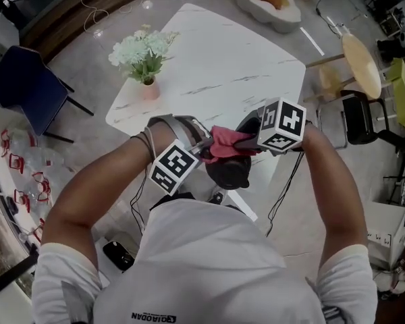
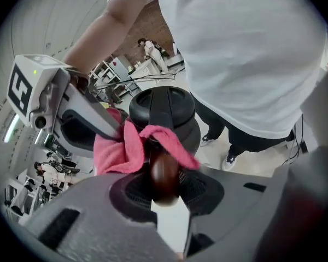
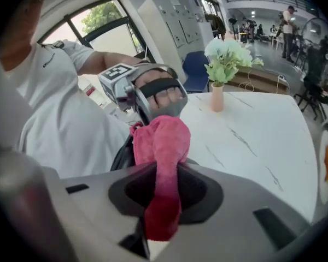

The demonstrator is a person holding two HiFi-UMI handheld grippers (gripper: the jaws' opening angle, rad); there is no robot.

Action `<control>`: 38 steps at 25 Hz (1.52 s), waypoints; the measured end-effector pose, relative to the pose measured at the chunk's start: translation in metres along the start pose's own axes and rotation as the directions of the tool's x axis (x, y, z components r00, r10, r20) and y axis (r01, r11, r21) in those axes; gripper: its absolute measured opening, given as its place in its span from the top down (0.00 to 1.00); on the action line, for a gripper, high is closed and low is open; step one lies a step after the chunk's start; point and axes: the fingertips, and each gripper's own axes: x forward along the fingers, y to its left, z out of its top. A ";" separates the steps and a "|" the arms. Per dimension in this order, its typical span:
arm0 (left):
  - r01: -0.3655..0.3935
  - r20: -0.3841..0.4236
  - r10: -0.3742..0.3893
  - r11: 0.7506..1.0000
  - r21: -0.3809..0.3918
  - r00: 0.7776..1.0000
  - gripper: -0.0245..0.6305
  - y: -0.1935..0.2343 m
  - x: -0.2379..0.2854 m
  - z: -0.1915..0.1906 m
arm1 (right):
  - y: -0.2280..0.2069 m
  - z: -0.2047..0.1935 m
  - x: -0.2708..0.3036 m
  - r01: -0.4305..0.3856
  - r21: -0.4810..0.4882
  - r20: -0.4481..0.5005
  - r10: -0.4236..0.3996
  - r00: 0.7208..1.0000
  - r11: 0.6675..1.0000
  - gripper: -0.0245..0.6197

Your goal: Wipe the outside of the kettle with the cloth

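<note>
Right hand-held gripper point(image 3: 161, 220) around cloth point(image 3: 167, 141)

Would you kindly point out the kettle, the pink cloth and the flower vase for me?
kettle point(image 2: 177, 100): left gripper view, on its black top.
cloth point(image 3: 167, 138): right gripper view, on the bunched pink fold.
vase point(image 1: 149, 90): head view, on its pink body.

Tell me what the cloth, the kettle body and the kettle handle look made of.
Cloth: soft pink microfibre or terry by the look, with a fuzzy nap and limp folds. Kettle: black, satin finish with dull highlights; coated metal or plastic, cannot tell which. Handle: dark brown, glossy with a bright highlight; looks like lacquered wood, possibly plastic.
</note>
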 end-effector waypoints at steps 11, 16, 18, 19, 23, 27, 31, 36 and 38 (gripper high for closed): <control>-0.035 -0.019 0.035 0.999 -0.026 0.999 0.81 0.001 -0.003 -0.004 | -0.056 -0.005 0.050 0.005 -0.155 -0.290 -0.050 0.956 0.988 0.81; -0.035 -0.023 0.034 0.999 -0.017 0.999 0.81 0.002 -0.003 -0.003 | -0.080 -0.018 0.072 -0.021 -0.161 -0.344 -0.036 0.938 0.987 0.81; -0.033 -0.024 0.033 0.999 -0.012 0.999 0.81 0.003 -0.003 -0.003 | -0.088 -0.022 0.082 -0.033 -0.157 -0.360 -0.026 0.933 0.987 0.81; -0.032 -0.025 0.032 0.999 -0.009 0.999 0.81 0.003 -0.002 -0.003 | -0.092 -0.023 0.086 -0.037 -0.154 -0.366 -0.022 0.930 0.987 0.81; -0.029 -0.023 0.029 1.000 -0.003 0.999 0.81 0.004 -0.003 -0.003 | -0.107 -0.030 0.101 -0.036 -0.145 -0.390 -0.023 0.920 0.989 0.81; -0.032 -0.023 0.032 0.999 -0.010 0.999 0.81 0.004 -0.004 -0.004 | -0.120 -0.036 0.111 -0.013 -0.124 -0.385 -0.036 0.922 0.992 0.81; -0.032 -0.024 0.031 0.999 -0.018 0.999 0.81 0.003 -0.003 -0.004 | -0.131 -0.046 0.121 0.027 -0.107 -0.367 -0.065 0.928 0.994 0.81; -0.018 -0.028 0.017 0.998 -0.055 0.999 0.81 0.007 -0.001 -0.010 | -0.151 -0.053 0.114 0.134 -0.060 -0.290 -0.146 0.946 0.989 0.81; -0.008 -0.028 0.006 0.996 -0.087 1.000 0.81 0.008 0.001 -0.015 | -0.158 -0.052 0.100 0.190 0.013 -0.214 -0.183 0.960 0.982 0.81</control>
